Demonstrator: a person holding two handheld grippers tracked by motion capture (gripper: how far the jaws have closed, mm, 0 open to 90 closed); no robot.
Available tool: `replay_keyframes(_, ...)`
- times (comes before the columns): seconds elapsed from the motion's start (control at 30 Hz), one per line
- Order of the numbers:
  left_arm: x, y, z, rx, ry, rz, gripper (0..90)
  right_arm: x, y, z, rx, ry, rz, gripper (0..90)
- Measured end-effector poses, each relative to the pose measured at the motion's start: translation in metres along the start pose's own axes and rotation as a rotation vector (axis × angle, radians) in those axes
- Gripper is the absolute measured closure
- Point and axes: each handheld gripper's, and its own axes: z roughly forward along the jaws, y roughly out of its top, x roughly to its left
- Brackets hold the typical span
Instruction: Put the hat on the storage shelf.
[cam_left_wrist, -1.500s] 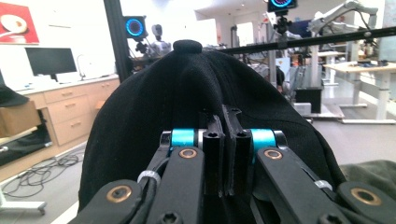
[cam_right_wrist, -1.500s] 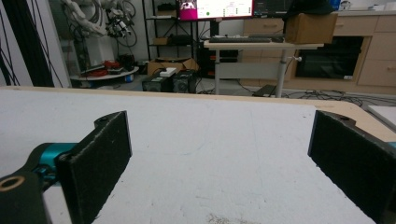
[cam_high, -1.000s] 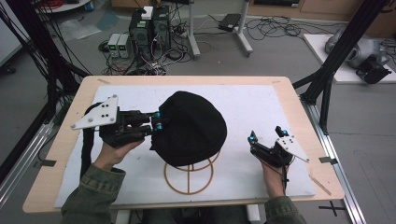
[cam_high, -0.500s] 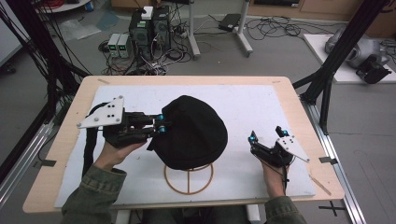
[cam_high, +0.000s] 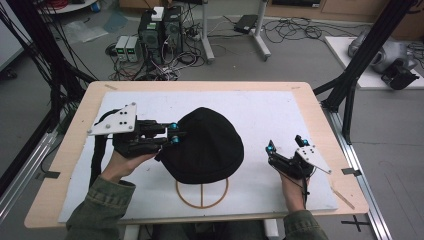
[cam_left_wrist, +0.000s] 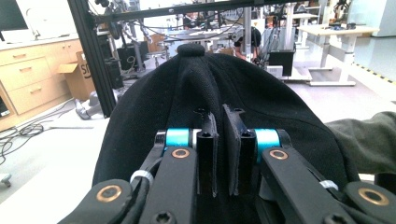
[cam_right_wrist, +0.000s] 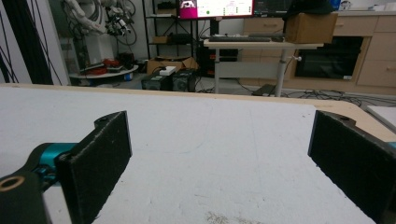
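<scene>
High view overhead, gripper views close, table-level

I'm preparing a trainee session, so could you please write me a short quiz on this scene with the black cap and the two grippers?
1. True or false: the right gripper rests on the table with its jaws wide apart and nothing between them.
2. Which gripper is at the black cap? A) the left gripper B) the right gripper C) both
3. What stands under the cap and shows as a ring near the front edge of the white mat?

Key
1. True.
2. A. In the left gripper view its jaws stand close together on a fold of the cap's fabric; they have just been opening slightly.
3. The wooden stand, with a round base and a crossbar.
</scene>
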Motion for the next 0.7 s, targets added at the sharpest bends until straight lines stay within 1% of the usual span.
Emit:
replay_keyframes(0.1, -0.0001, -0.0002, 0.0002, -0.002, 0.000, -0.003, 83.3, 0.0000, -0.0002, 0.0000, 0.007, 0.001, 0.000, 5.2)
replay_keyframes(0.2, -0.0006, -0.0002, 0.0002, -0.003, -0.004, -0.003, 79.7, 0.0000, 0.0000, 0.0001, 0.004, 0.005, -0.007, 5.2)
replay_keyframes(0.3, -0.0008, -0.0004, 0.0007, 0.007, 0.000, -0.004, 70.2, -0.0001, 0.0001, 0.0001, 0.002, 0.001, -0.001, 5.2)
replay_keyframes(0.33, -0.0004, -0.0010, 0.0017, 0.010, 0.010, -0.009, 64.5, 0.0004, 0.0001, -0.0002, 0.005, 0.002, 0.005, 5.2)
replay_keyframes(0.4, -0.0003, -0.0013, 0.0018, 0.005, 0.011, -0.009, 54.0, 0.0005, 0.0002, -0.0003, 0.005, 0.003, 0.004, 5.2)
replay_keyframes(0.43, -0.0007, -0.0017, 0.0021, -0.005, 0.023, -0.016, 51.1, 0.0004, 0.0002, -0.0002, 0.003, 0.004, 0.000, 5.2)
replay_keyframes(0.5, -0.0003, -0.0020, 0.0022, -0.007, 0.021, -0.021, 45.4, 0.0006, 0.0003, -0.0003, 0.004, 0.003, 0.006, 5.2)
replay_keyframes(0.53, -0.0001, -0.0028, 0.0020, -0.005, 0.023, -0.024, 43.9, 0.0005, 0.0003, -0.0003, 0.006, 0.003, 0.005, 5.2)
replay_keyframes(0.57, -0.0001, -0.0028, 0.0020, -0.005, 0.023, -0.024, 40.1, 0.0006, 0.0003, -0.0003, 0.005, 0.004, 0.007, 5.2)
replay_keyframes(0.6, 0.0000, -0.0039, 0.0017, -0.005, 0.032, -0.028, 35.9, 0.0001, 0.0003, -0.0001, 0.001, 0.003, 0.001, 5.2)
replay_keyframes(0.63, 0.0000, -0.0039, 0.0017, -0.005, 0.032, -0.028, 35.7, 0.0001, 0.0003, -0.0001, 0.000, 0.002, 0.002, 5.2)
replay_keyframes(0.7, -0.0001, -0.0048, 0.0011, 0.000, 0.045, -0.029, 33.5, 0.0000, 0.0002, -0.0002, 0.001, 0.002, 0.001, 5.2)
